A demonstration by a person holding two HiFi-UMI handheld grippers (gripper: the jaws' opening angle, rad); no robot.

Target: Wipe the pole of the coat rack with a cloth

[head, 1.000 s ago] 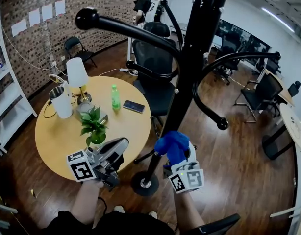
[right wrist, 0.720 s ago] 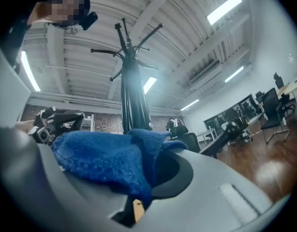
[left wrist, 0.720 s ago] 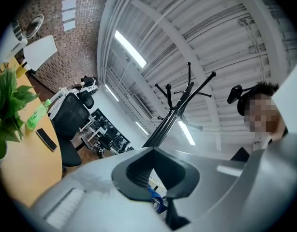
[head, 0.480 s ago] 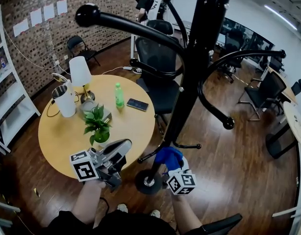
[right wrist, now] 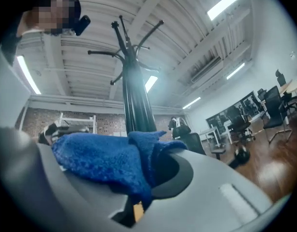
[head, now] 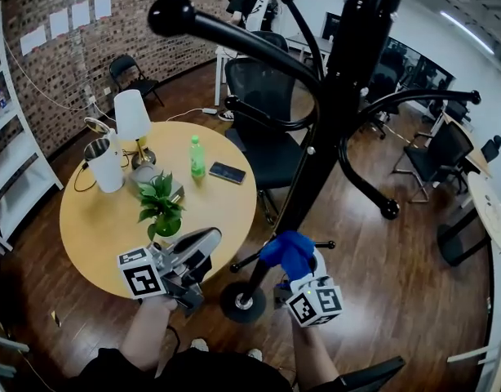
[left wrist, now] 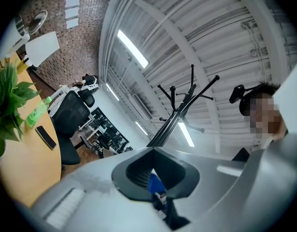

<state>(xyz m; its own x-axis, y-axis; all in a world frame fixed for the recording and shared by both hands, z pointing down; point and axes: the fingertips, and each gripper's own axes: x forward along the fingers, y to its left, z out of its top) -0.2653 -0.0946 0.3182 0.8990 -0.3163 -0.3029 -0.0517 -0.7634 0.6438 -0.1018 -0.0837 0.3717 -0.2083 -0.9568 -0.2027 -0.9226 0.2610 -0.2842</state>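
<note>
Right gripper (head: 302,269) is clamped on the blue cloth (head: 287,251), and most of the cloth is bunched loose over the top of the jaws rather than pinched. The cloth sits low on the coat rack pole (head: 320,153), just above the base (head: 241,303). It's against the pole or just beside it; I can't confirm contact from either view. Left gripper (head: 188,257) has its jaws pressed together on nothing and hangs off to the side over the edge of the round table (head: 95,235), so it isn't bracing the rack. Risks as I see them: the short lower pegs (head: 324,244) stick out right at cloth height, so a stroke past them could snag the loose bunch and drag it out of a shallow pinch. Side load on an unbraced pole could rock the rack on its small base, and the long upper arms lean out toward the table, where the plant (head: 159,207) and bottle (head: 197,157) stand. Pressing too lightly would mean the cloth skims without wiping.
</note>
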